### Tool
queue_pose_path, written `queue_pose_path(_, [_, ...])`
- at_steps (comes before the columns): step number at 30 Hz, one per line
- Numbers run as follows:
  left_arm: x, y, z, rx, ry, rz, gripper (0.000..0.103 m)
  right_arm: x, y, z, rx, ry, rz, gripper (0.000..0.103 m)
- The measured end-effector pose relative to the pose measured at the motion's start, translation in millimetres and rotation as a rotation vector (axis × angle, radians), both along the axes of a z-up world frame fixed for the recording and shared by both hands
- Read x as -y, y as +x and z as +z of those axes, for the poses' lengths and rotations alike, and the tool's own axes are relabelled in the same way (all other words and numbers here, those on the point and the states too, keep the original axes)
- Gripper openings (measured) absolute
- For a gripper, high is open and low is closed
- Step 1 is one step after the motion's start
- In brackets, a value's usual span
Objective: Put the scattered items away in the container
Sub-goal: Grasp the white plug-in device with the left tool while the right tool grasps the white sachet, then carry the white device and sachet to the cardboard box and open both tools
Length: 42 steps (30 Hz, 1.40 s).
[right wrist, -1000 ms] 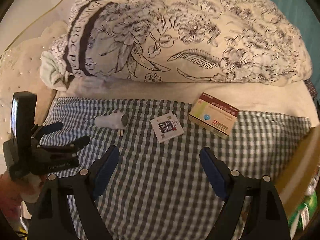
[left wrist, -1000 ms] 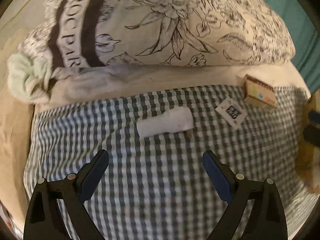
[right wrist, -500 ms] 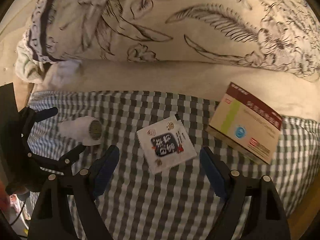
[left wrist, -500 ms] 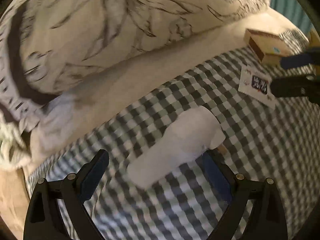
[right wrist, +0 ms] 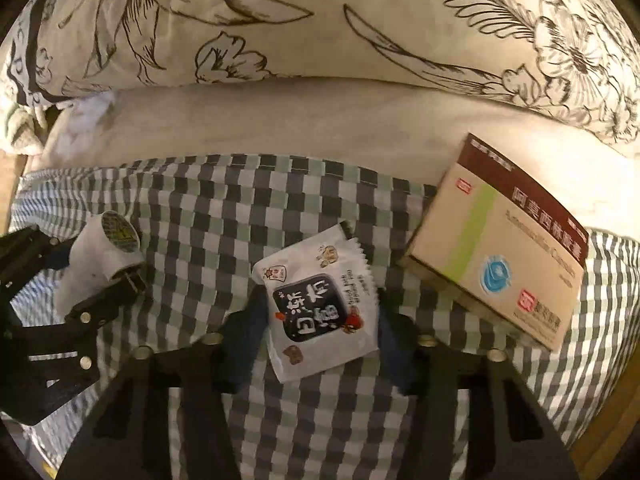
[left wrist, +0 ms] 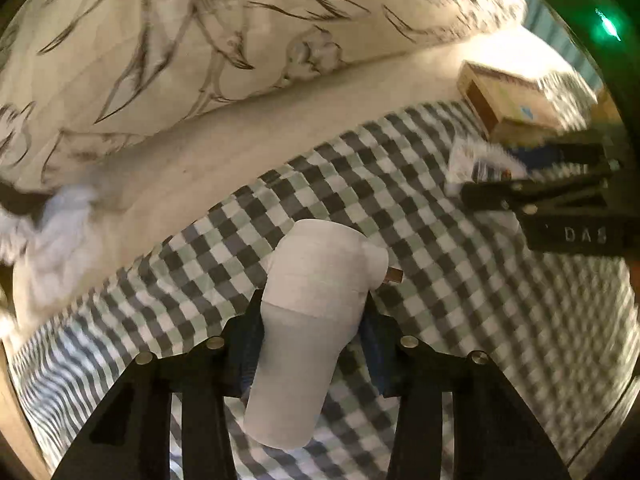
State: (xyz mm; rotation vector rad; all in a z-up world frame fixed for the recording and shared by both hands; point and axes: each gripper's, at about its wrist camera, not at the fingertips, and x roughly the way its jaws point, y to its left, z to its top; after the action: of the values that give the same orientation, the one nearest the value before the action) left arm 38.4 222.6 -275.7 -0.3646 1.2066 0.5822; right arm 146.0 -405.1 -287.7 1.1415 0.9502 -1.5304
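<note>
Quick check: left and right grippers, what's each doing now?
Left gripper: closed on the white plastic plug adapter.
Right gripper: closed on the white snack sachet with a black label.

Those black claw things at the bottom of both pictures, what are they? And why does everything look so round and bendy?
They are grabbing tools that a person holds, one in each hand. Each tool carries a wide-eyed camera, which bends the picture.

The left gripper has its jaws closed around a white plug adapter. The right gripper has its jaws on both sides of a white snack packet; whether they squeeze it, I cannot tell.

All this lies on a checked cloth on a bed, near a medicine box and a flowery duvet.
</note>
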Motion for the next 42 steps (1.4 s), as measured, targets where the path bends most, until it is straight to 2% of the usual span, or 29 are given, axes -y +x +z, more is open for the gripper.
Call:
queue_pose_path(4, [13,2,23,0.025,-0.023,0.03,0.044,-18,-2,22,0.016,-0.01,0.001,0.033])
queue_pose_path(10, [47,6,70,0.007,-0.031,0.077,0.044,-55,1,79,0.03,-0.049,0.008,0.033])
queue_pose_path(14, [72,0,108,0.08,-0.121,0.169,0.044,-86,7,120,0.036,-0.072,0.02,0.033])
queue_pose_path(16, [80,6,126,0.114,-0.154,0.181,0.044,-106,11,142,0.031,-0.086,0.021,0.033])
queue_pose_path(21, [113,21,177,0.136,-0.103,0.144,0.044,-156,19,186,0.029,-0.115,0.031,0.033])
queue_pose_path(27, [151,26,221,0.177,-0.071,0.131,0.044,-212,28,232,-0.001,-0.178,0.031,0.032])
queue_pose_path(33, [201,57,245,0.2,-0.066,0.03,0.044,-264,8,279,-0.048,-0.267,-0.042,0.033])
queue_pose_path(42, [265,139,270,0.243,-0.067,-0.16,0.044,-336,-52,329,-0.118,-0.351,-0.202,0.032])
